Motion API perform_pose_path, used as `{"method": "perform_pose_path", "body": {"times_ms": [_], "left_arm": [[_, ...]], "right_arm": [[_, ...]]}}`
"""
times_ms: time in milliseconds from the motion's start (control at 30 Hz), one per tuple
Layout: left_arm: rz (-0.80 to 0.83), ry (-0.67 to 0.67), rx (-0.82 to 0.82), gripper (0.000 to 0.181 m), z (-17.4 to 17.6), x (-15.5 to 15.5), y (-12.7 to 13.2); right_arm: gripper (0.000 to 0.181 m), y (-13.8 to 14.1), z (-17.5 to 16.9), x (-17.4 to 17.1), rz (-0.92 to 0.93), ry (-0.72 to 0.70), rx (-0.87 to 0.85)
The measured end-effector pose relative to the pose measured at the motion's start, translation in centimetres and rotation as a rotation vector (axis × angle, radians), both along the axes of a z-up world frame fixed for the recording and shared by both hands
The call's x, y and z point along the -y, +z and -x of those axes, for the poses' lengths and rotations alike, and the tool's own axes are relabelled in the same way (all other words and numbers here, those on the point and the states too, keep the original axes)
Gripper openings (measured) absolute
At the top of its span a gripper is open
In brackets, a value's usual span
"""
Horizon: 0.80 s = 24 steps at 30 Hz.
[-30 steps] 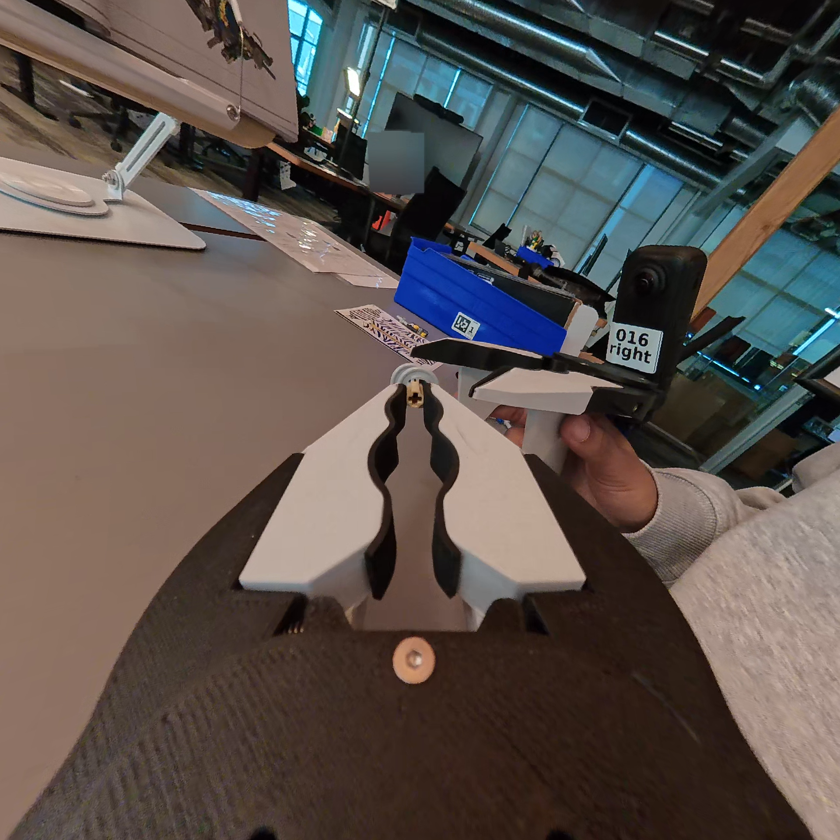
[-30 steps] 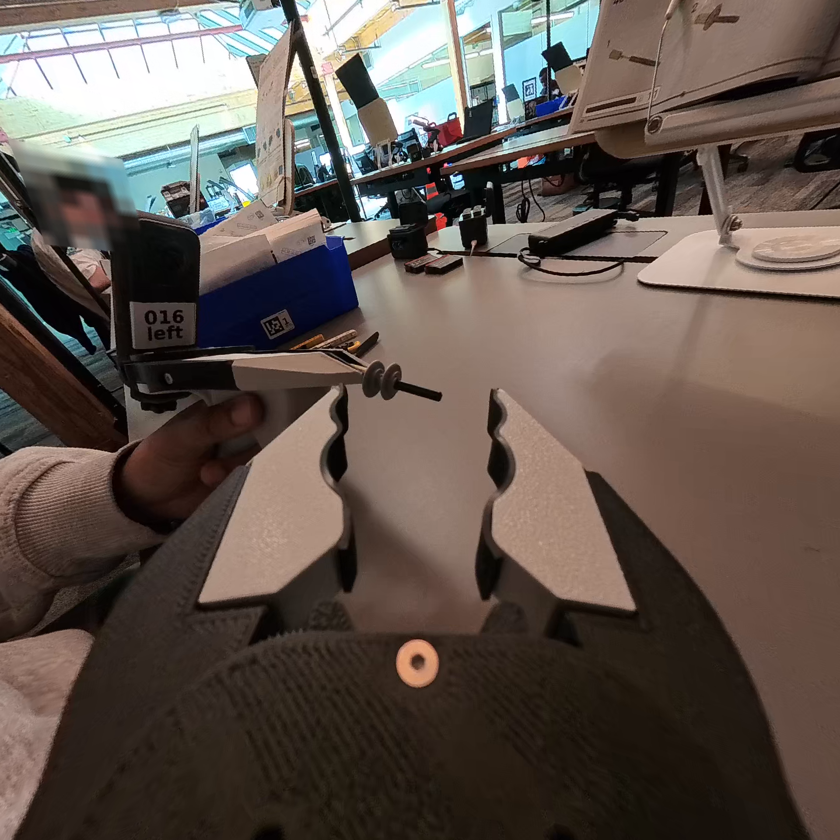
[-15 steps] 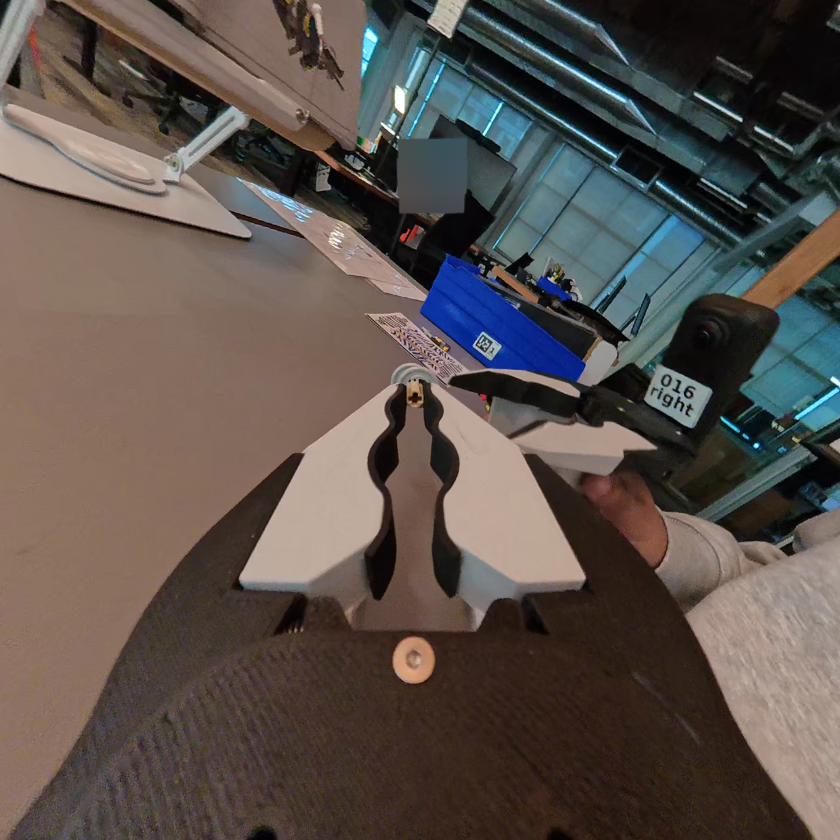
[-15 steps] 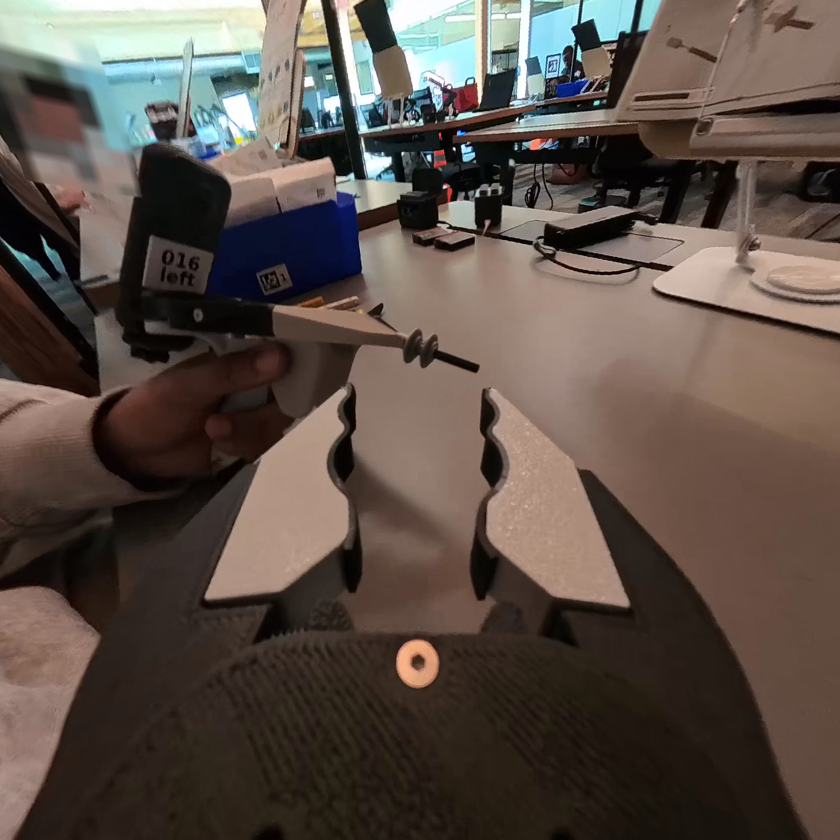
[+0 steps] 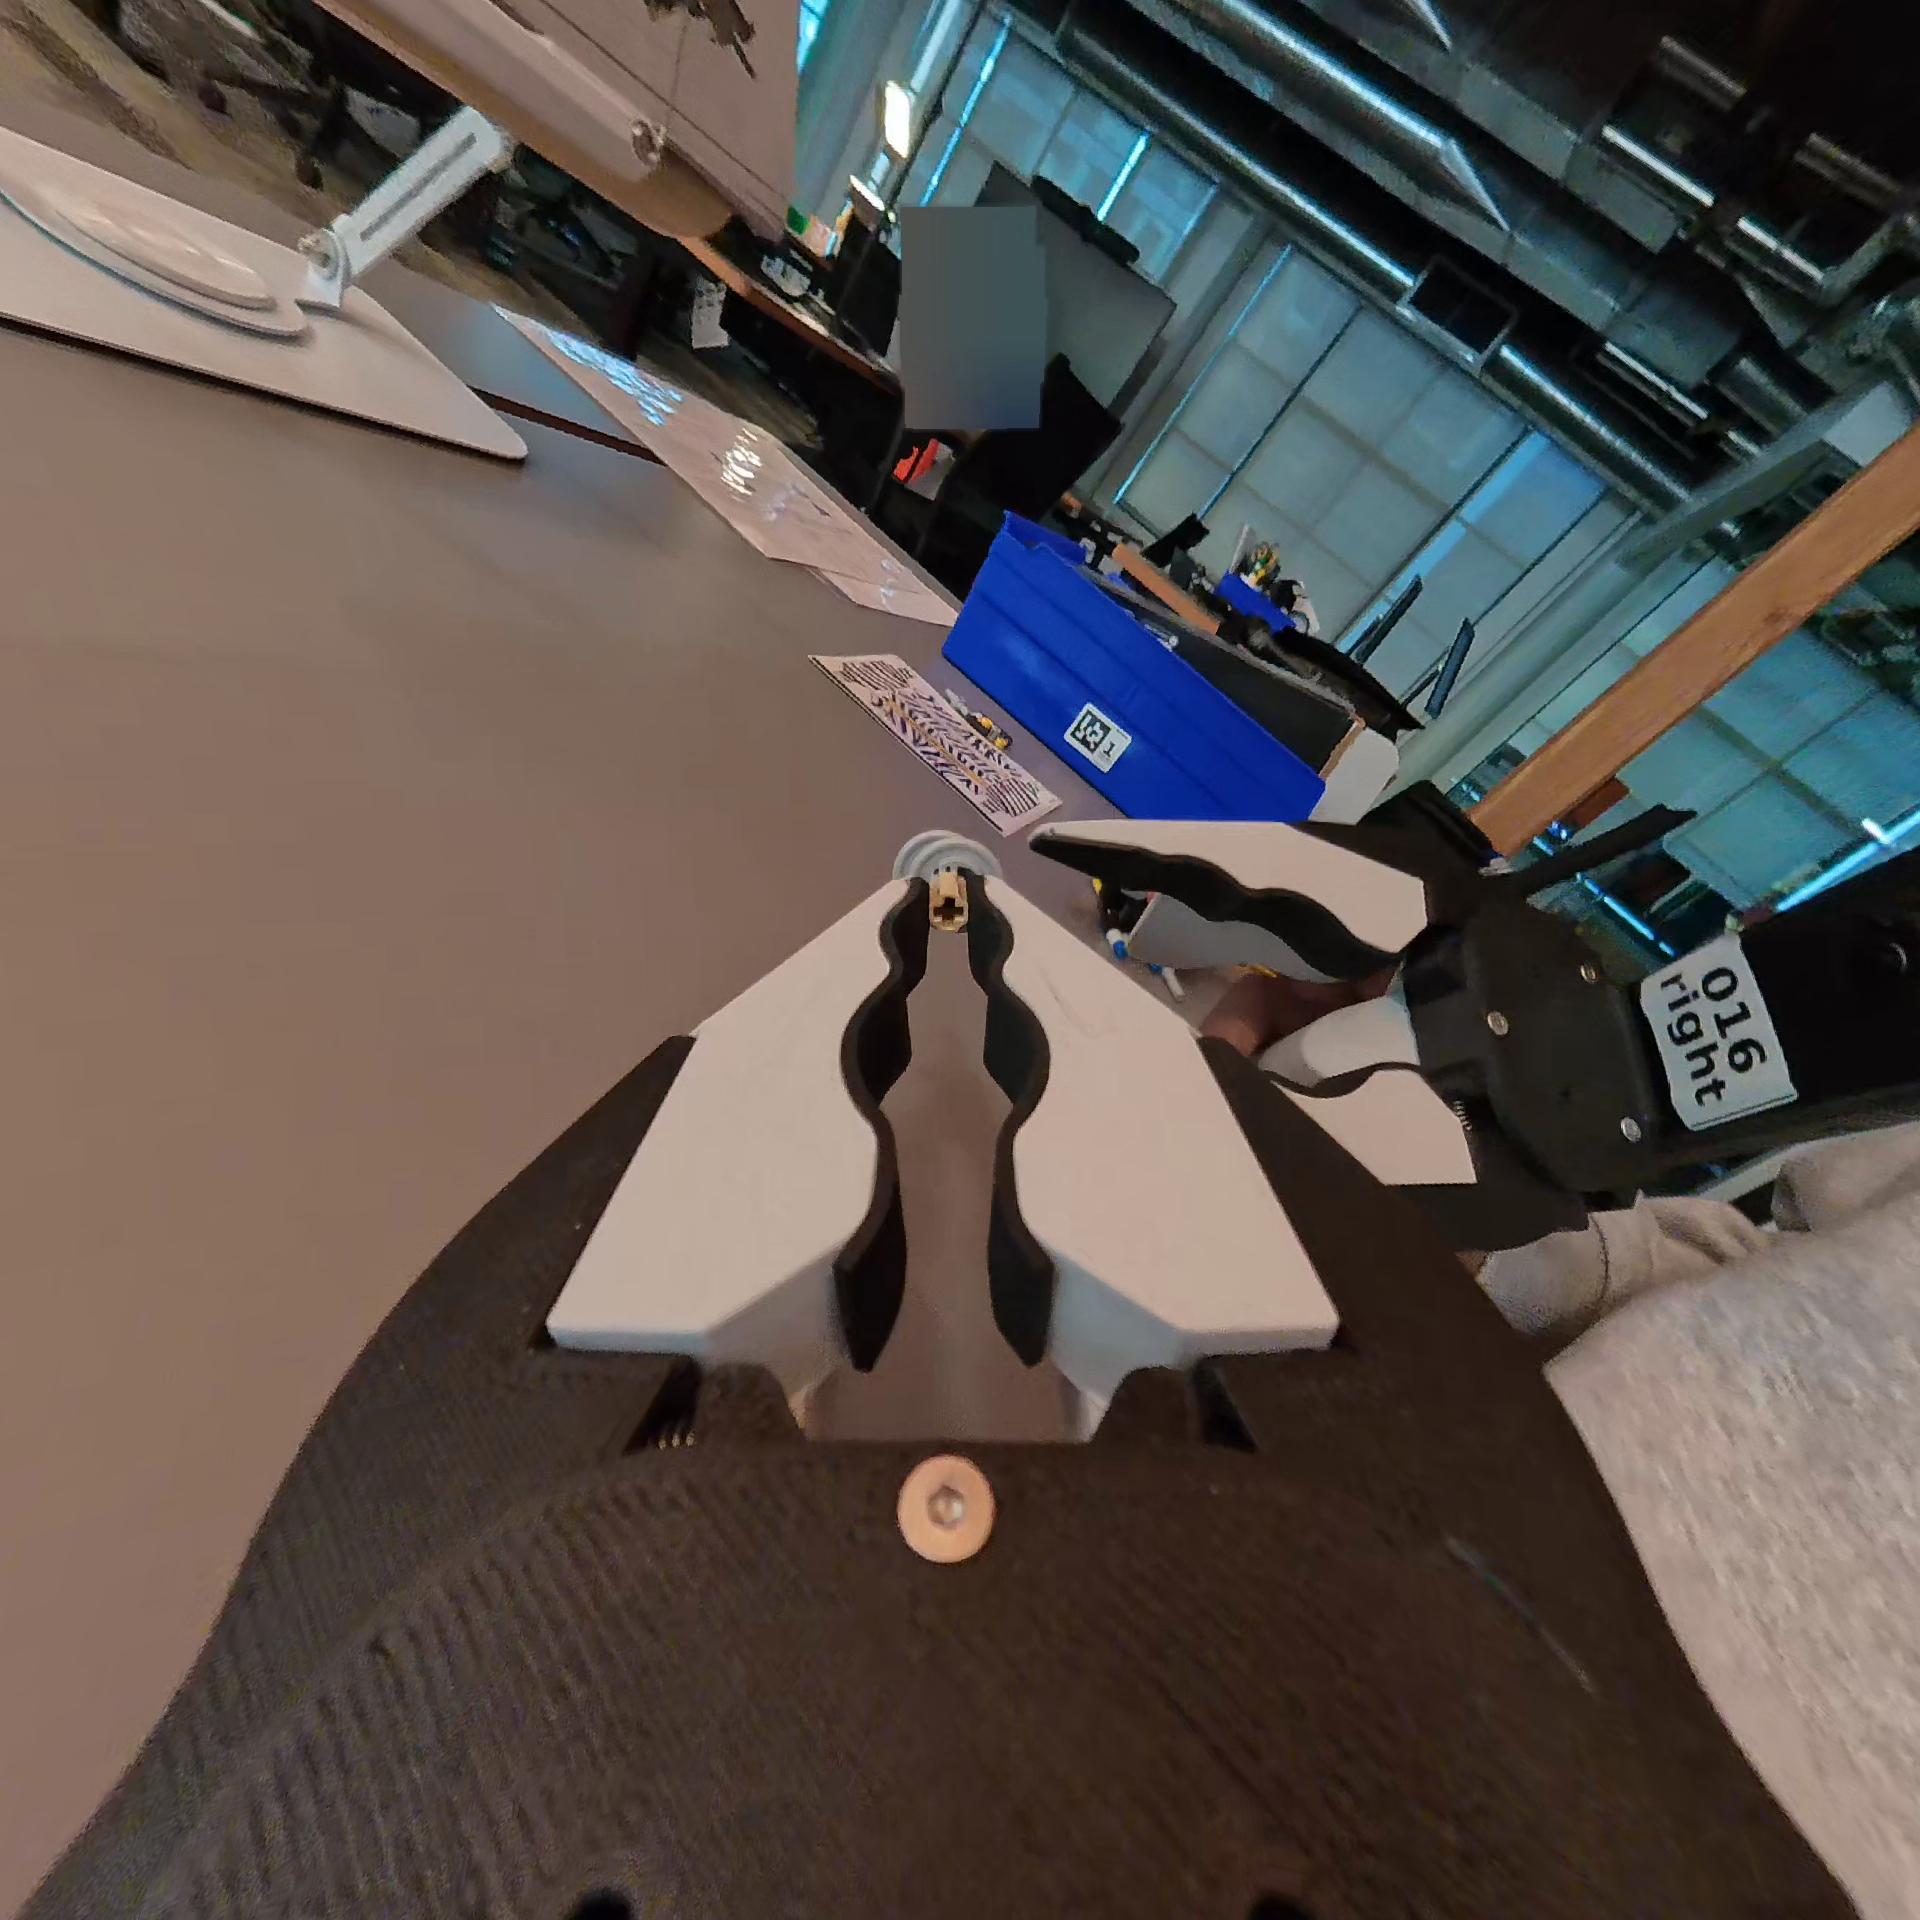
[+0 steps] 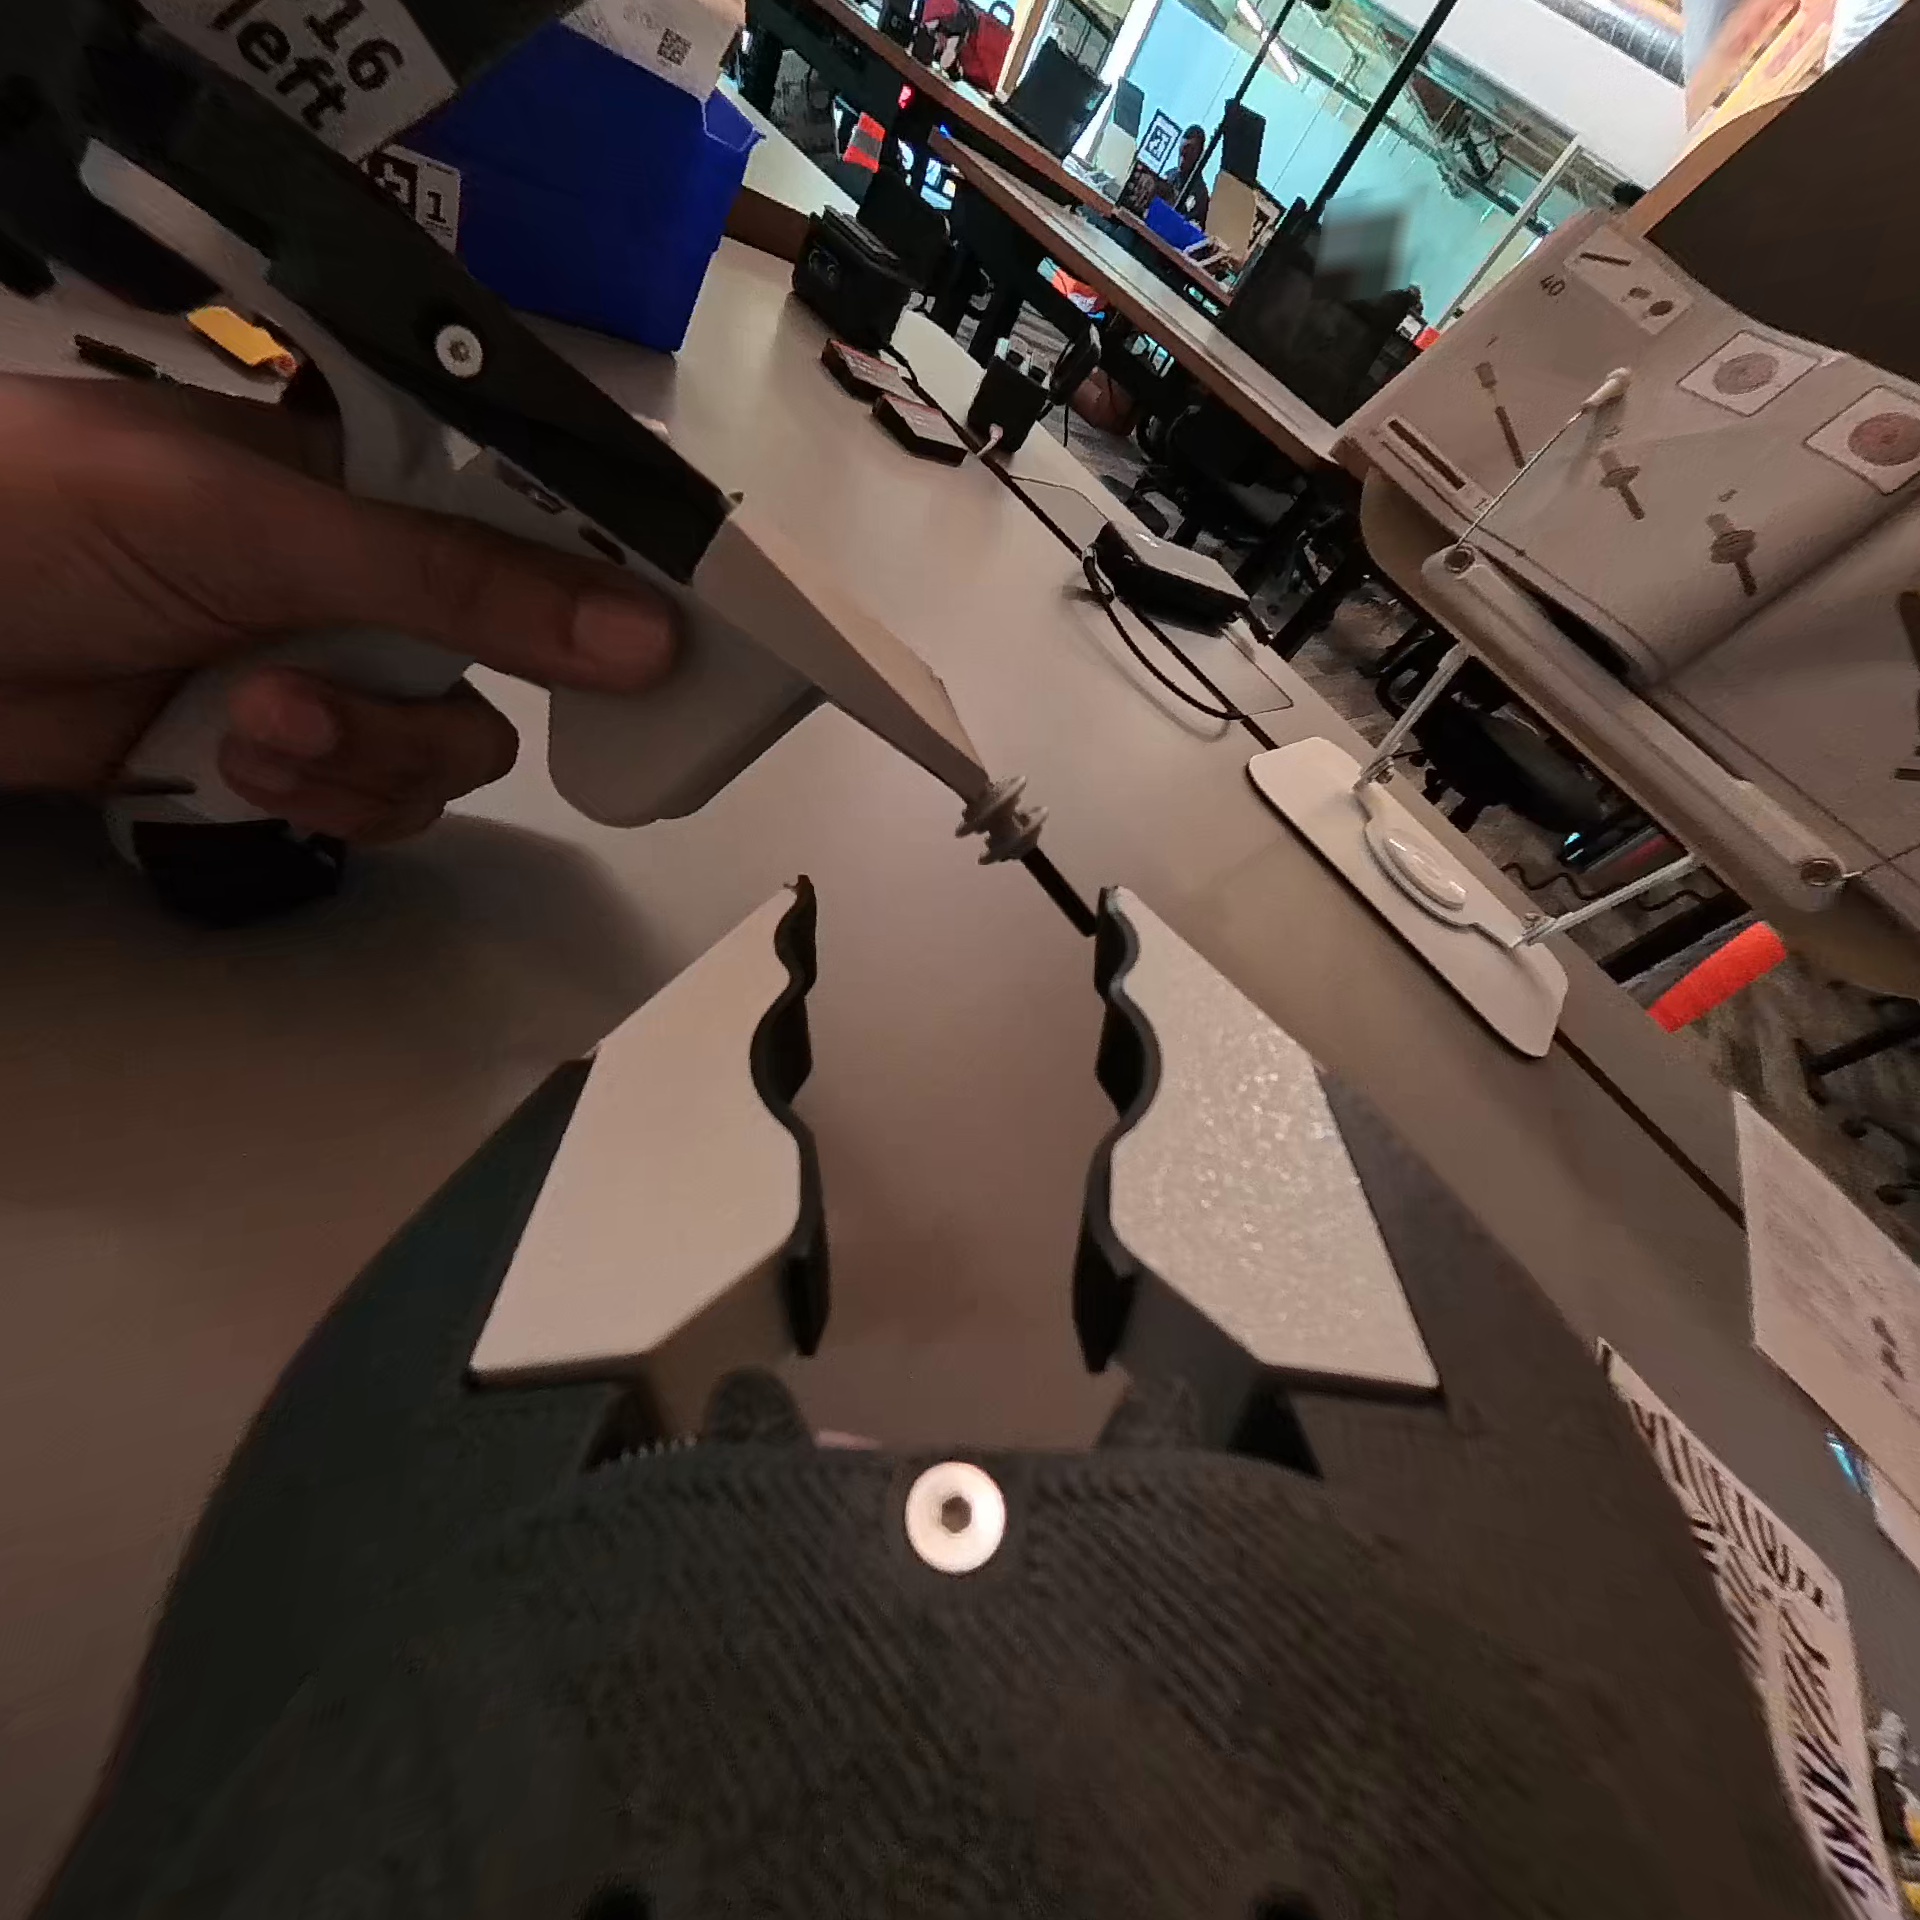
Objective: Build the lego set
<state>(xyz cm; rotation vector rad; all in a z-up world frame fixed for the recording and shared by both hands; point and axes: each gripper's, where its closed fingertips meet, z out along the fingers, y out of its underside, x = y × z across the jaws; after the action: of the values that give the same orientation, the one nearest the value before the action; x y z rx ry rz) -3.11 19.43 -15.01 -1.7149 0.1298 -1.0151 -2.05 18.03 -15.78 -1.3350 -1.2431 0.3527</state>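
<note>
My left gripper [image 5: 948,902] is shut on a small lego assembly: a tan axle connector [image 5: 948,910] with a grey pulley wheel [image 5: 940,854] beyond it. In the right wrist view the same grey pulley [image 6: 1000,818] sits at the left gripper's tips, with a thin black axle [image 6: 1058,885] sticking out toward my right gripper [image 6: 951,904]. The right gripper is open and empty; the axle's end lies close to its right fingertip [image 6: 1110,906]. In the left wrist view the right gripper [image 5: 1081,862] is open just right of the pulley.
A grey table [image 5: 364,779] lies under both grippers. A blue bin [image 5: 1122,686] and a patterned sheet [image 5: 935,743] stand at the far side. A white stand base [image 6: 1413,883] holds an instruction board [image 6: 1662,436]. Black boxes and a cable [image 6: 1164,582] lie farther back. My left and right fingertips are right by each other.
Both grippers have tilted and come closer together. The right gripper has swung toward the axle, so the axle tip now lies at its right fingertip. The left gripper keeps its hold.
</note>
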Motion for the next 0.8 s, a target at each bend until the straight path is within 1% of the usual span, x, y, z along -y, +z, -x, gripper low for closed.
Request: {"method": "perform_pose_path", "body": {"times_ms": [167, 267, 300, 367, 500, 633, 700, 800], "left_arm": [[-0.011, -0.026, -0.076, 0.004, -1.0, 0.3, -0.3], [-0.016, -0.048, -0.126, 0.004, -1.7, 0.6, -0.5], [-0.008, -0.069, -0.143, 0.004, -2.0, 0.8, -0.7], [0.023, -0.123, -0.169, 0.004, -2.9, 1.2, -1.3], [0.034, -0.124, -0.148, 0.004, -2.9, 1.2, -1.3], [0.044, -0.143, -0.109, 0.004, -2.9, 1.2, -1.2], [0.040, -0.154, -0.084, 0.009, -3.0, 1.3, -1.0], [0.044, -0.137, -0.015, 0.028, -2.6, 1.0, -0.6]], "right_arm": [[0.055, -0.5, -0.4, -0.7, -0.077, -0.032, 0.069], [0.052, -0.7, -0.4, -0.7, -0.139, -0.034, 0.113], [0.049, -0.8, -0.3, -0.6, -0.152, -0.033, 0.122], [0.033, -1.1, 0.0, -0.2, -0.155, -0.012, 0.126], [0.018, -1.3, -0.2, -0.4, -0.108, -0.007, 0.116], [0.018, -1.2, -0.3, -0.4, 0.018, 0.022, 0.062], [0.018, -1.2, -0.4, -0.4, 0.064, 0.029, 0.042], [0.018, -1.1, -0.5, -0.6, 0.126, 0.028, 0.007]]}}
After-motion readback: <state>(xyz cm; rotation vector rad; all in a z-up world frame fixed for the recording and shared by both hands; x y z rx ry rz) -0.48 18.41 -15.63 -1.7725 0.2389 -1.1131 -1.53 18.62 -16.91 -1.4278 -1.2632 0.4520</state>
